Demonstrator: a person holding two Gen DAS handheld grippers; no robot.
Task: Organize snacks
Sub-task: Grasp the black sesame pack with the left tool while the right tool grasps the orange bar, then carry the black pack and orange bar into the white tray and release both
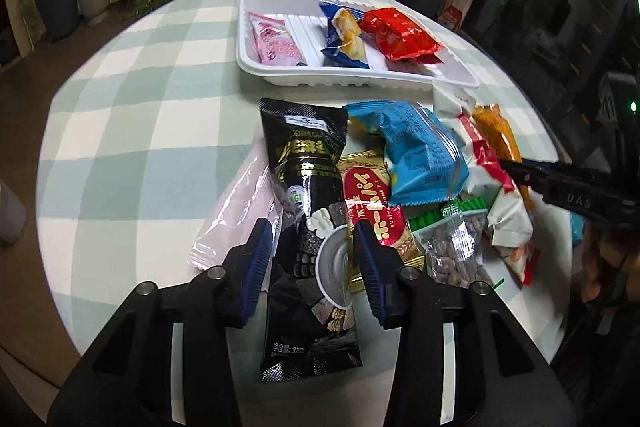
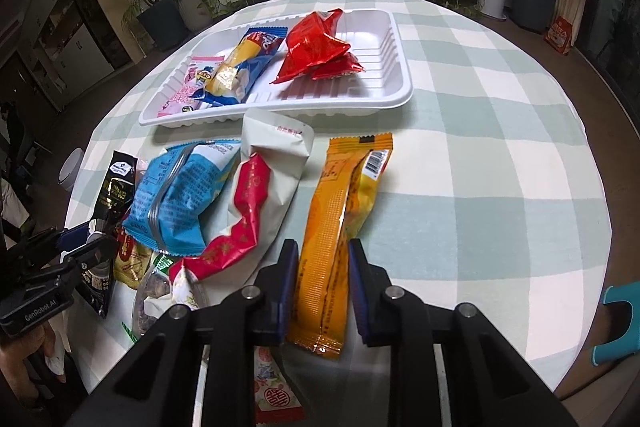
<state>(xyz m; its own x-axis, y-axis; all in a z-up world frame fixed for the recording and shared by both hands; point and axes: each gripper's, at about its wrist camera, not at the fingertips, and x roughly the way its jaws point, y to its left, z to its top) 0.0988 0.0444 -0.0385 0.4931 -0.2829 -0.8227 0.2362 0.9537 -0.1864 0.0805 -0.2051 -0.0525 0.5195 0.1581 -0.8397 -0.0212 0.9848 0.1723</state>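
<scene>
I am seeing my left tool (image 1: 314, 259) standing wide open astride the black packet (image 1: 308, 227), its pads (image 1: 256, 267) flanking the wrapper with gaps on both sides, so it is gripping nothing. My right tool (image 2: 322, 287) is likewise standing open around the orange packet (image 2: 340, 227), which is lying flat on the checked bench (image 2: 480, 147). The white tray (image 2: 396, 83) is sitting at the far side holding pink, blue and red packets (image 2: 316, 47), while the blue bag (image 2: 180, 195) and the rest are lying heaped between the two tools.
</scene>
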